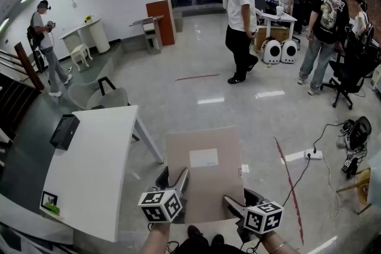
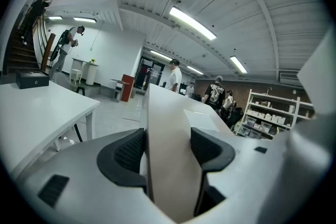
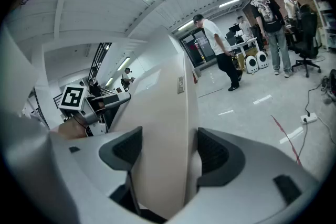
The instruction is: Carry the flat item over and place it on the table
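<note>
Box: flat brown box [image 1: 204,172] with a white label, held off the floor in front of the person, not yet over the table.
Left gripper: left gripper [image 1: 178,178] is clamped on the box's near edge at about 7 o'clock, jaws spread wide because the box fills the gap between the pads.
Right gripper: right gripper [image 1: 235,204] is closed the same way on the near edge at about 5 o'clock, with the box wedged between its pads.
Why two grips: one hold near each corner likely keeps a wide, thin load level and stops it twisting while carried.
Tilt: both grippers point a little downward, so the far edge sits slightly lower than the held one.
Table: white table [image 1: 95,157] lies at 9 o'clock of the box, mostly bare; a black case [image 1: 64,131] sits at its far left edge, leaving room to set the box down.
Floor: glossy grey floor [image 1: 196,86], red tape [image 1: 289,181] and a cable [image 1: 314,154] at 3 o'clock.
Room: open workshop; several people [image 1: 241,15] stand at 12 to 2 o'clock, well apart.
</note>
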`<action>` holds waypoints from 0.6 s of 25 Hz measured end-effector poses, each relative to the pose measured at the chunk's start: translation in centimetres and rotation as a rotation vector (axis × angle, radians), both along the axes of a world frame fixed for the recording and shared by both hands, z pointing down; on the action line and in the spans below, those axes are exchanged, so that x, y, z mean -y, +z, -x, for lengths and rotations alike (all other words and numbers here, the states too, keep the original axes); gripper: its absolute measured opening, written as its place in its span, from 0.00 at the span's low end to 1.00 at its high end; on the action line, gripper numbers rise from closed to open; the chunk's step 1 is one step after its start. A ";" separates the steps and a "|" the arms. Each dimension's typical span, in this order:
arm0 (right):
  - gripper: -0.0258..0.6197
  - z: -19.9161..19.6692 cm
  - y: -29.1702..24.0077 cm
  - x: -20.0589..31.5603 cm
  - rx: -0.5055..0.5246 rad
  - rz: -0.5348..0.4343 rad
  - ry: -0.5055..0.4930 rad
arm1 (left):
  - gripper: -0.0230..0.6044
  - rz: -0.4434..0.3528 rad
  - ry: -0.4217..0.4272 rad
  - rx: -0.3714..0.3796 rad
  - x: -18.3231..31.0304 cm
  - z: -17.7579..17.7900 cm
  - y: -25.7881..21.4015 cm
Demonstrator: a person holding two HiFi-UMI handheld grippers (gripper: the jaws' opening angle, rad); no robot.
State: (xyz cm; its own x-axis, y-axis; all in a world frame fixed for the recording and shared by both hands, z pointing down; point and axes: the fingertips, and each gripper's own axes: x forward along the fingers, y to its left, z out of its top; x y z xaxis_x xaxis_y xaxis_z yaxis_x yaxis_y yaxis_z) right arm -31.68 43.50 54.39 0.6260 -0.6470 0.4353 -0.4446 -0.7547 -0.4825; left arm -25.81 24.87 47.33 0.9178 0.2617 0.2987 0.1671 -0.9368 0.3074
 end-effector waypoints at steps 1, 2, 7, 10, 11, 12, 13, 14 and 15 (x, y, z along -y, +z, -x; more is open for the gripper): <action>0.55 0.1 0.1 -0.1 0.001 -0.001 0.001 | 0.48 -0.003 0.002 -0.001 -0.1 0.1 0.0; 0.55 0.3 0.1 -0.1 0.002 -0.002 0.002 | 0.48 -0.006 0.004 -0.002 -0.2 0.2 0.0; 0.55 0.4 0.1 -0.2 0.001 -0.005 0.003 | 0.48 -0.005 0.005 0.002 -0.3 0.3 0.1; 0.55 0.3 0.1 -0.4 -0.007 -0.009 -0.002 | 0.48 0.008 -0.002 0.004 -0.4 0.3 0.3; 0.55 0.2 0.1 -0.5 -0.009 -0.009 -0.004 | 0.48 0.010 -0.004 0.004 -0.4 0.2 0.3; 0.55 0.0 0.1 -0.5 -0.009 -0.010 -0.005 | 0.48 0.010 -0.006 0.004 -0.4 0.1 0.3; 0.55 -0.1 0.1 -0.5 -0.008 -0.010 -0.007 | 0.48 0.009 -0.008 0.006 -0.5 0.0 0.3; 0.55 -0.3 0.1 -0.5 -0.004 -0.011 -0.007 | 0.48 0.006 -0.009 0.008 -0.5 -0.2 0.3; 0.55 -0.4 0.2 -0.4 0.000 -0.012 -0.007 | 0.48 0.003 -0.010 0.012 -0.5 -0.4 0.4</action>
State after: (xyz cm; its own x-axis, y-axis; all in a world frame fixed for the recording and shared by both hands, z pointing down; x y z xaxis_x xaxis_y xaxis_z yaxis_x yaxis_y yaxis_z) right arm -31.26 43.91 54.63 0.6212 -0.6566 0.4278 -0.4499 -0.7458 -0.4913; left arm -25.46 25.33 47.68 0.9167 0.2537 0.3088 0.1544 -0.9375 0.3118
